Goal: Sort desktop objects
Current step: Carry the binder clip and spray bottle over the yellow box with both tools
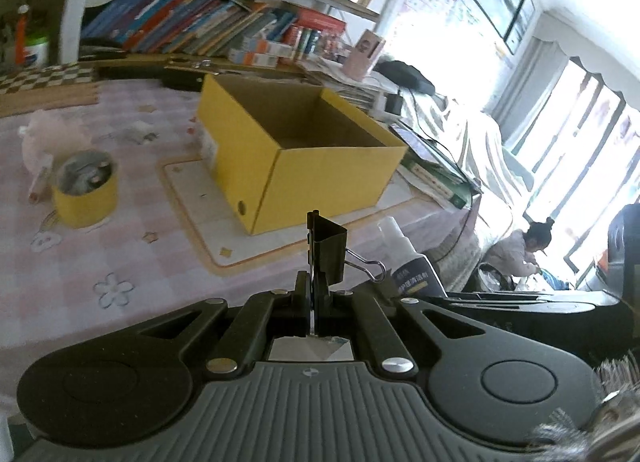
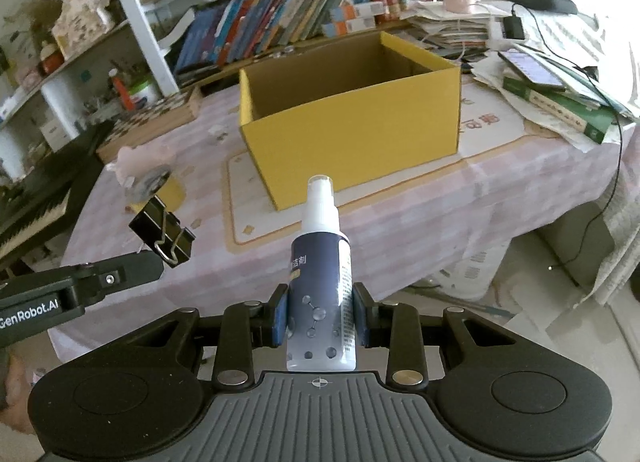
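Evidently both grippers were loaded and held short of the table's near edge. The left gripper (image 1: 313, 286) had its jaws fully closed on one wire handle of a black binder clip (image 1: 326, 250), the clip body standing clear above the fingertips. Judged light, rigid and small, the clip hung on a thin wire that could pivot, so a pinch on the steel body would be steadier. Further right, the right gripper (image 2: 320, 320) had its blue pads clamped on the lower body of a spray bottle (image 2: 322, 290), nozzle pointing forward. Smooth plastic, moderately light, probably slippery; the mid-body hold looked sound. An open yellow box (image 2: 352, 133) stood mid-table on a mat, beyond both grippers.
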`<control>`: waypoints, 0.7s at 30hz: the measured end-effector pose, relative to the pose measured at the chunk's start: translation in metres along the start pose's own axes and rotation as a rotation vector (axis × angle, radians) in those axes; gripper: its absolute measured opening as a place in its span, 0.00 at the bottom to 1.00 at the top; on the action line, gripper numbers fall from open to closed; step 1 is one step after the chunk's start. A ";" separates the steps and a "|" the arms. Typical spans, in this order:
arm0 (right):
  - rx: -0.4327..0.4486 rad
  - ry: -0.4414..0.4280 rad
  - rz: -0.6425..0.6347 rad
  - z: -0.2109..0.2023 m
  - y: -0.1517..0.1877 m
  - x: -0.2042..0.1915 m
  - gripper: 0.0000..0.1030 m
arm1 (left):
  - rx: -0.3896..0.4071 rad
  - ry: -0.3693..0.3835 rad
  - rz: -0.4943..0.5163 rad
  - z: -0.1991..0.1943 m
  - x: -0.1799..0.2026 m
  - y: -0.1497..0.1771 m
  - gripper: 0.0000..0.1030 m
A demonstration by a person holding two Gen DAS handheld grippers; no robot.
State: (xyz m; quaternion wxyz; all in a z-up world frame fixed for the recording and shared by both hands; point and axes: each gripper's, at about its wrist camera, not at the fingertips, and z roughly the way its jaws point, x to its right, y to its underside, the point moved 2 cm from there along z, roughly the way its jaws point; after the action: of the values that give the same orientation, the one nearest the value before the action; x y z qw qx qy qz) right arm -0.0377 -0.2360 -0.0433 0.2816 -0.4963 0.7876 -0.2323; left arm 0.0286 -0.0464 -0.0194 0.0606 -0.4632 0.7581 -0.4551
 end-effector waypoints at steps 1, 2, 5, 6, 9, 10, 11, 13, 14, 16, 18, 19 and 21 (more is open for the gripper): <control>0.002 0.000 0.002 0.001 -0.002 0.002 0.32 | 0.000 0.001 0.003 0.001 0.001 -0.001 0.01; 0.004 0.000 0.003 0.001 -0.004 0.003 0.32 | 0.001 0.001 0.005 0.003 0.003 -0.003 0.01; 0.007 -0.003 0.002 0.004 -0.009 0.007 0.32 | 0.006 -0.001 0.008 0.008 0.006 -0.009 0.01; 0.008 -0.003 0.002 0.004 -0.011 0.009 0.32 | 0.007 -0.001 0.009 0.010 0.006 -0.010 0.01; 0.009 0.001 0.004 0.006 -0.015 0.015 0.32 | 0.004 0.007 0.015 0.017 0.010 -0.015 0.01; 0.010 0.003 0.007 0.006 -0.016 0.017 0.32 | 0.002 0.012 0.017 0.019 0.011 -0.016 0.01; 0.011 0.006 0.011 0.006 -0.018 0.019 0.32 | 0.000 0.016 0.020 0.022 0.013 -0.017 0.01; 0.014 0.011 0.017 0.007 -0.021 0.024 0.32 | -0.002 0.024 0.026 0.027 0.017 -0.020 0.01; 0.015 0.014 0.019 0.008 -0.022 0.027 0.32 | -0.001 0.027 0.029 0.030 0.018 -0.022 0.01; 0.015 0.019 0.021 0.009 -0.026 0.031 0.32 | 0.003 0.030 0.034 0.034 0.021 -0.025 0.01; 0.016 0.023 0.021 0.010 -0.029 0.035 0.32 | 0.014 0.032 0.041 0.036 0.024 -0.028 0.01; 0.016 0.025 0.022 0.010 -0.031 0.037 0.32 | 0.021 0.034 0.047 0.038 0.026 -0.030 0.01; 0.016 0.029 0.022 0.012 -0.035 0.040 0.32 | 0.029 0.039 0.058 0.041 0.031 -0.034 0.01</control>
State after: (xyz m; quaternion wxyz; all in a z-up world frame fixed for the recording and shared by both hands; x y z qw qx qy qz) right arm -0.0208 -0.2880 -0.0380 0.2766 -0.4819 0.7953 -0.2425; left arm 0.0540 -0.1008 -0.0072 0.0656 -0.4313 0.7655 -0.4730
